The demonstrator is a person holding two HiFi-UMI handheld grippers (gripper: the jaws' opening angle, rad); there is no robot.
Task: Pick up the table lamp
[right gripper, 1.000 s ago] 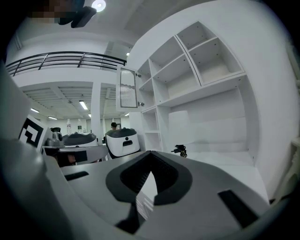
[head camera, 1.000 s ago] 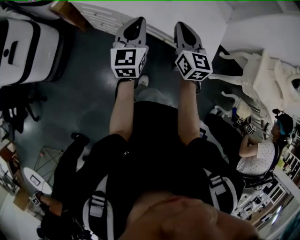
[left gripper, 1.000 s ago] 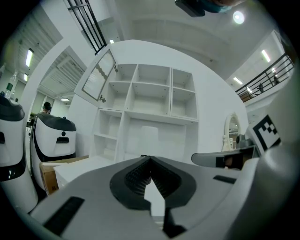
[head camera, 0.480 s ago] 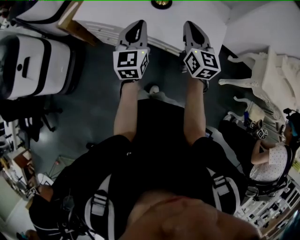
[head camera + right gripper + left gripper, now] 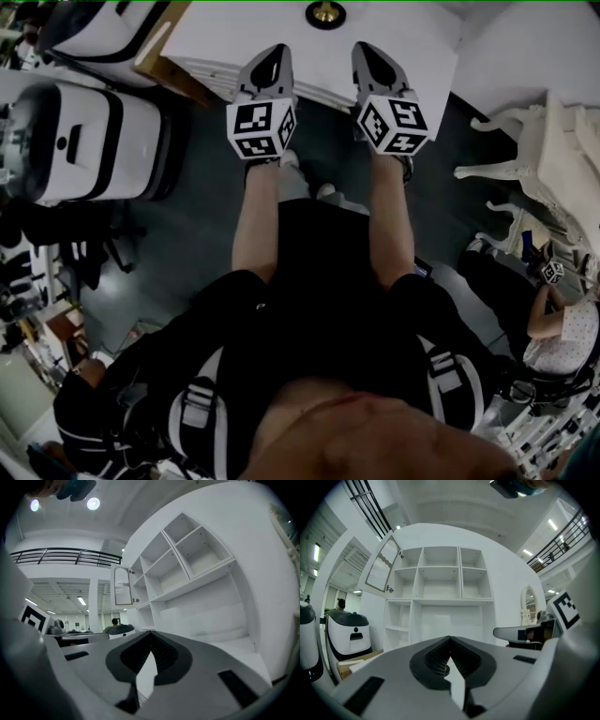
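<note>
Only the foot of the table lamp (image 5: pixel 325 13) shows, a dark round base with a gold stem at the top edge of the head view, standing on a white desk (image 5: pixel 225 33). Both grippers are held level side by side in front of the desk's near edge. The left gripper (image 5: pixel 271 56) (image 5: pixel 450 643) is shut and holds nothing. The right gripper (image 5: pixel 367 53) (image 5: pixel 151 639) is shut too, with nothing in it. The lamp appears in neither gripper view.
A white shelving unit (image 5: pixel 440 583) (image 5: pixel 187 569) rises behind the desk. A white and black machine (image 5: pixel 89 141) stands on the dark floor at the left. An ornate white chair (image 5: pixel 534 159) and a seated person (image 5: pixel 562 328) are at the right.
The head view has swung toward the desk, so more of its top and the lamp's foot have come into view. Both grippers have risen a little and stay shut.
</note>
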